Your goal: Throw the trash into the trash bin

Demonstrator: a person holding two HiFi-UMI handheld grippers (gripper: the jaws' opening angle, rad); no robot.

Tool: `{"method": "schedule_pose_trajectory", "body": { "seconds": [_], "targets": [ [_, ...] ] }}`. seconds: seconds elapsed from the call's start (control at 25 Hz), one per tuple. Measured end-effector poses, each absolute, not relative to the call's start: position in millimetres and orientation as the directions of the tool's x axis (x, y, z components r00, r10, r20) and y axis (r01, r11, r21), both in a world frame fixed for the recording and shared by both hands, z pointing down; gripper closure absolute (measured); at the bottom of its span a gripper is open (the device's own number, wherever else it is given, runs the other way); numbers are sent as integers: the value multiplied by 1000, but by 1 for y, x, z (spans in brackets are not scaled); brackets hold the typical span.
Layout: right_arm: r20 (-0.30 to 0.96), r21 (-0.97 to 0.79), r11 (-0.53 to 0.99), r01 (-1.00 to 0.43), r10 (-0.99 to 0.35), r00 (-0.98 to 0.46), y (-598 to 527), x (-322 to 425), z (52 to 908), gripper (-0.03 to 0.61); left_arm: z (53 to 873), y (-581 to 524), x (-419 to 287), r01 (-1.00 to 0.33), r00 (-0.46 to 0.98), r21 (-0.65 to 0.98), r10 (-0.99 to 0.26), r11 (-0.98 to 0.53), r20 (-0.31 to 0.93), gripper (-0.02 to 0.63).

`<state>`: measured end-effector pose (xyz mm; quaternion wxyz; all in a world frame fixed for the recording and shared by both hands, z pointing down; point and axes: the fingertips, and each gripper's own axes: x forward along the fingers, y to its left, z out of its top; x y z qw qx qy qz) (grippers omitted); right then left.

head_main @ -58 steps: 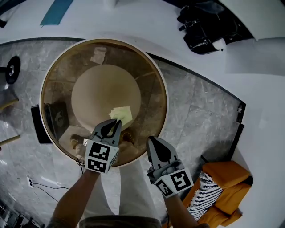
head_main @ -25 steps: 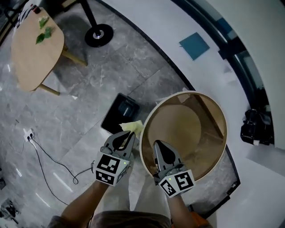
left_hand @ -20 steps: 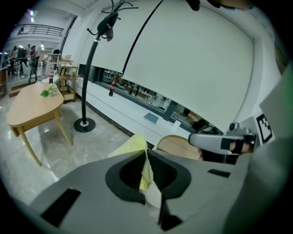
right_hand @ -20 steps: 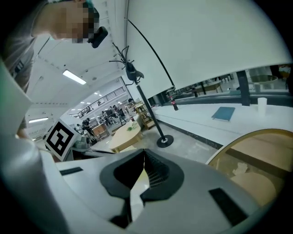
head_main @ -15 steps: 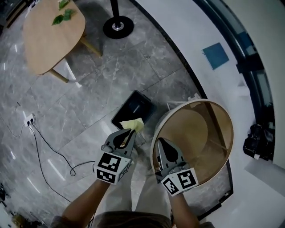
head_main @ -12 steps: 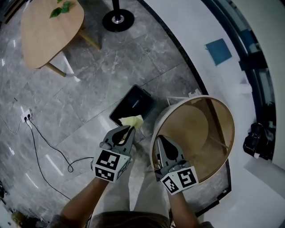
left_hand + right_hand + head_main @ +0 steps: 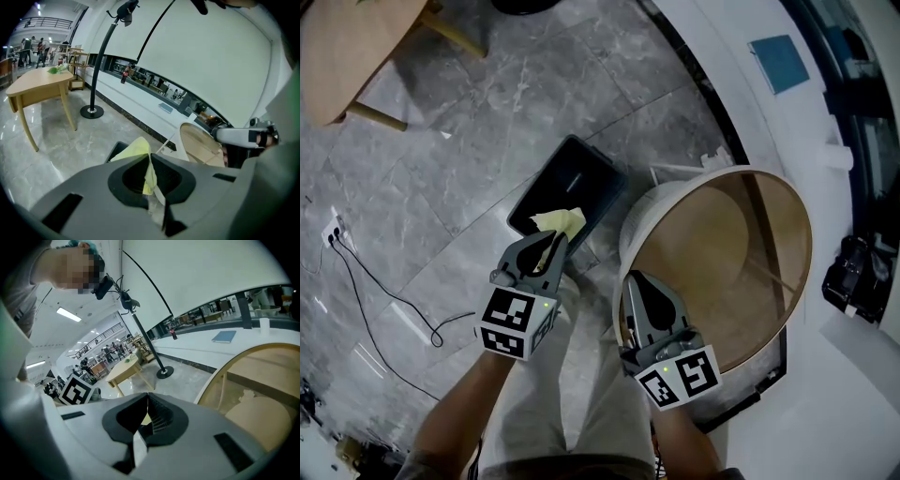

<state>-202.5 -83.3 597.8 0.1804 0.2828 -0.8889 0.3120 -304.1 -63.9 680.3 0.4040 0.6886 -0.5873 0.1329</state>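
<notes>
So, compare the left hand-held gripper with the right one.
The left hand-held gripper is shut on a yellow paper; the right hand-held gripper is shut on nothing. In the head view, the left one hangs over the black bin's near edge, the right one over the round table's rim. Both point forward and down.

Grey marble floor bears a black bin, a round table (just beside it), a cable.
</notes>
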Motion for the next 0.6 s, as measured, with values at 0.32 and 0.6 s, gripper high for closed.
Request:
{"method": "schedule_pose_trajectory", "body": {
  "seconds": [0.32,0.6],
  "targets": [
    [512,-459,629,-627,-390,-766,-90,-199,609,560,699,-75,-307,-930,244,367,-684,37,687,581],
    [511,-468,631,-619,-378,-772,-94,-201,612,560,709,-78,-312,-927,225,366,-666,78,711,463]
  ]
}}
